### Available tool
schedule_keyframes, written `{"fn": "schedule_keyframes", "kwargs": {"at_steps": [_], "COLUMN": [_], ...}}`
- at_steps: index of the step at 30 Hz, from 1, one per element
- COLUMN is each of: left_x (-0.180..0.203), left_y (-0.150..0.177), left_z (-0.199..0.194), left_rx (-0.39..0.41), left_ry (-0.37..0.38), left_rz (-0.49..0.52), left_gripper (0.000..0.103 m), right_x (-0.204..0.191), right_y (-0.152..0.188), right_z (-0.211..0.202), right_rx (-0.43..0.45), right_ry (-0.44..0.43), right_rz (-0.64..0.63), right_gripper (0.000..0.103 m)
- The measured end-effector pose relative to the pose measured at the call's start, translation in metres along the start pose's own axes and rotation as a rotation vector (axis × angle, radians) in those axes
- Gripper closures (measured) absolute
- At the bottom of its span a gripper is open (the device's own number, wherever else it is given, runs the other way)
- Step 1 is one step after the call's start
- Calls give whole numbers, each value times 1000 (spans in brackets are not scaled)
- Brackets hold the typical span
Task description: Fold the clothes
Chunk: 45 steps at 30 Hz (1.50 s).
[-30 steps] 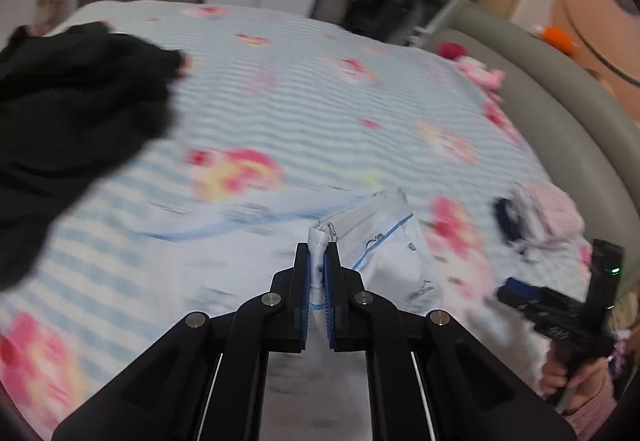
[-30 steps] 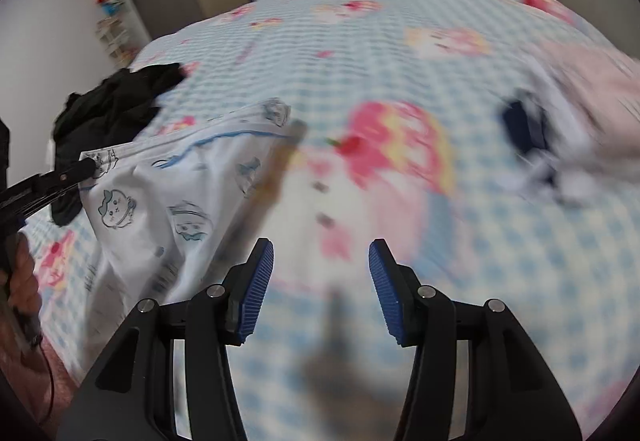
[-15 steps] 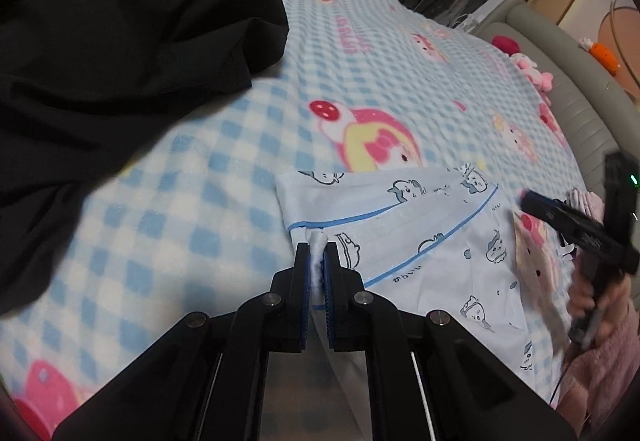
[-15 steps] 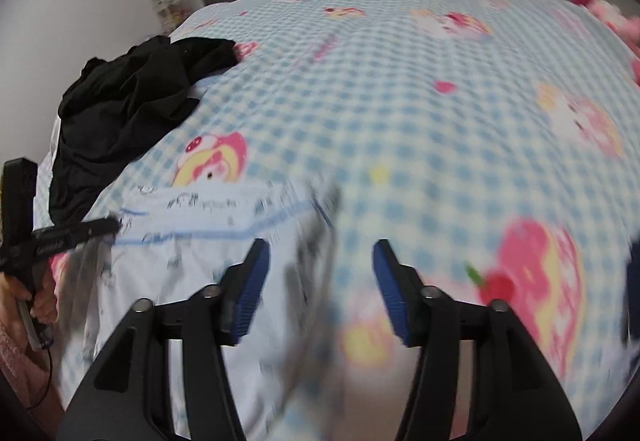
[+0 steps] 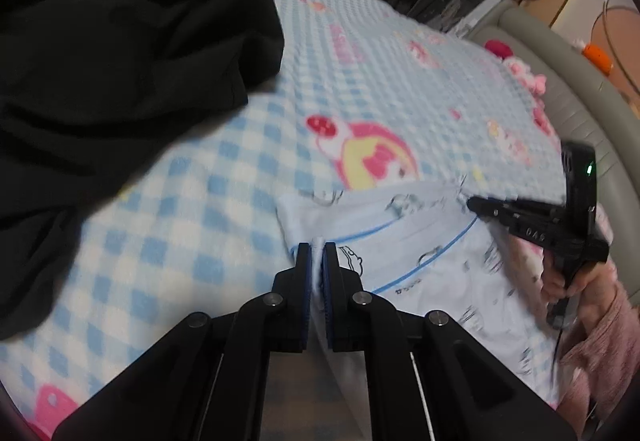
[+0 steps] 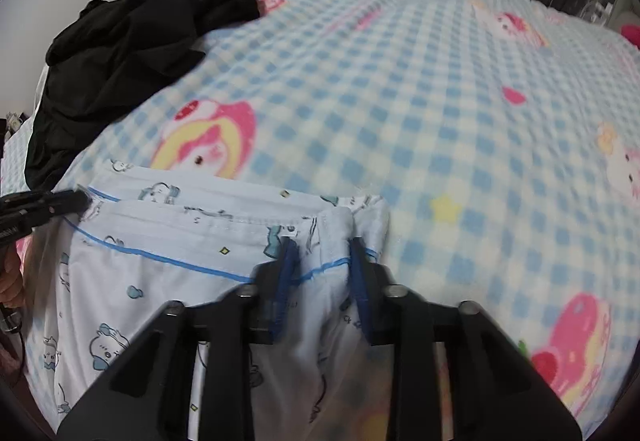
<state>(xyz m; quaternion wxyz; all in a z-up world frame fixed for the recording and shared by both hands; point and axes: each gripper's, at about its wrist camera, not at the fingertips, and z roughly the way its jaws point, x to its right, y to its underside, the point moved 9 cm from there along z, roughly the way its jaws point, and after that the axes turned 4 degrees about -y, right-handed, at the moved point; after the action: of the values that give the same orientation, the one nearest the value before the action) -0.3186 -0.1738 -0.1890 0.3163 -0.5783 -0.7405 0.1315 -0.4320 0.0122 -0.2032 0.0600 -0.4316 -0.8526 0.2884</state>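
Nipped almost fully shut with the left gripper [image 5: 316, 253] on a thin upstanding ridge of the white cartoon-print garment [image 5: 420, 241], near one end of its top edge. Just been closing with the right gripper [image 6: 320, 261] as well, and now pinching a thicker bunch of the same cloth between the blue pads, at the other end of that edge, across the blue piping. From the left wrist, seen as narrowed tips at the cloth's far corner, held by a hand [image 5: 560, 281] in a pink fleece sleeve [image 5: 600, 341].

Lies on the near part of the blue-checked blanket [image 6: 440, 101], with the top edge drawn roughly straight between the two grips and the lower part running back toward the person, out of view. Well apart from the heap of black clothing [image 5: 120, 61] further up the bed.

Looks like the opening of a fold: both top corners secured, nothing yet doubled over. Next, most likely, lift both corners together, keep the edge taut and level, then carry it over to meet the opposite edge. Worth checking that the bulkier right-hand pinch has caught only garment and no blanket.
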Motion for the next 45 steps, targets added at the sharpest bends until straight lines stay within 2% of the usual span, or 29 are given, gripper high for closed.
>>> {"fn": "schedule_keyframes", "kwargs": {"at_steps": [5, 8, 9, 11, 12, 13, 14, 15, 16, 17, 18, 19, 20, 21, 22, 23, 25, 27, 30, 33, 36, 38, 39, 40, 41, 42, 43, 44, 45], "left_x": [-3, -6, -12, -19, -18, -18, -18, -16, -15, -12, -9, -4, -1, 2, 6, 11, 21, 38, 64, 81, 84, 77, 76, 75, 74, 70, 63, 61, 60], "left_y": [-24, -31, -26, -18, -17, -17, -17, -17, -17, -15, -13, -10, -8, -7, -10, -13, -20, -34, -56, -75, -75, -55, -51, -47, -50, -53, -52, -45, -37], "left_z": [4, 32, 44, 53, 49, 43, 38, 35, 32, 33, 36, 41, 42, 44, 41, 37, 28, 18, 17, 39, 87, 129, 135, 139, 133, 124, 110, 92, 74], "left_rx": [20, -26, -70, -114, -99, -77, -62, -50, -39, -47, -59, -80, -86, -89, -77, -63, -35, -7, 13, 14, -66, -163, -168, -169, -158, -151, -151, -136, -119], "left_ry": [-3, -47, -63, -39, -35, -50, -78, -85, -89, -83, -73, -51, -56, -64, -55, -44, -23, 34, 92, 92, 85, 35, 34, 35, 49, 57, 44, 42, 42], "left_rz": [-2, 22, -1, -63, -67, -54, -38, -25, -12, -4, 5, 18, 29, 41, 46, 50, 58, 67, 97, 114, 105, 113, 122, 131, 104, 60, 22, 24, 31], "left_gripper": [98, 97, 94, 93, 92, 85, 62, 51, 47, 50, 57, 80, 87, 89, 94, 95, 95, 95, 95, 95, 91, 87, 87, 87, 86, 78, 57, 52, 52], "right_x": [11, 16, 19, 26, 27, 27, 29, 31, 32, 32, 29, 22, 17, 14, 16, 18, 22, 24, 33, 56, 86, 101, 108, 111, 113, 112, 110, 107, 99], "right_y": [-16, -15, -11, -4, -3, -3, -4, -4, -5, -6, -4, -1, 2, 3, 3, 3, 1, -4, -11, -15, -14, -1, 11, 18, 24, 23, 22, 22, 26], "right_z": [-25, -2, 7, 18, 17, 16, 13, 11, 8, 6, 8, 15, 21, 24, 23, 20, 0, -29, -66, -82, -70, -39, -18, -6, 1, -10, -22, -34, -50], "right_rx": [112, 72, 44, 17, 20, 25, 36, 43, 61, 72, 61, 32, 8, 1, 18, 35, 92, 157, 212, 226, 195, 118, 52, 24, 9, 38, 67, 90, 96], "right_ry": [36, 69, 68, 80, 69, 62, 72, 93, 105, 106, 63, -9, -70, -84, -67, -57, -89, -95, -51, 9, 39, 72, 98, 109, 114, 103, 91, 74, 40], "right_rz": [55, 73, 91, 130, 136, 140, 135, 129, 121, 114, 116, 128, 139, 145, 145, 152, 211, 210, 197, 223, 285, 296, 299, 307, 318, 335, 351, 362, 354], "right_gripper": [98, 98, 98, 89, 87, 78, 48, 33, 25, 25, 28, 50, 69, 71, 87, 92, 93, 93, 94, 94, 94, 89, 85, 76, 76, 76, 75, 75, 75]}}
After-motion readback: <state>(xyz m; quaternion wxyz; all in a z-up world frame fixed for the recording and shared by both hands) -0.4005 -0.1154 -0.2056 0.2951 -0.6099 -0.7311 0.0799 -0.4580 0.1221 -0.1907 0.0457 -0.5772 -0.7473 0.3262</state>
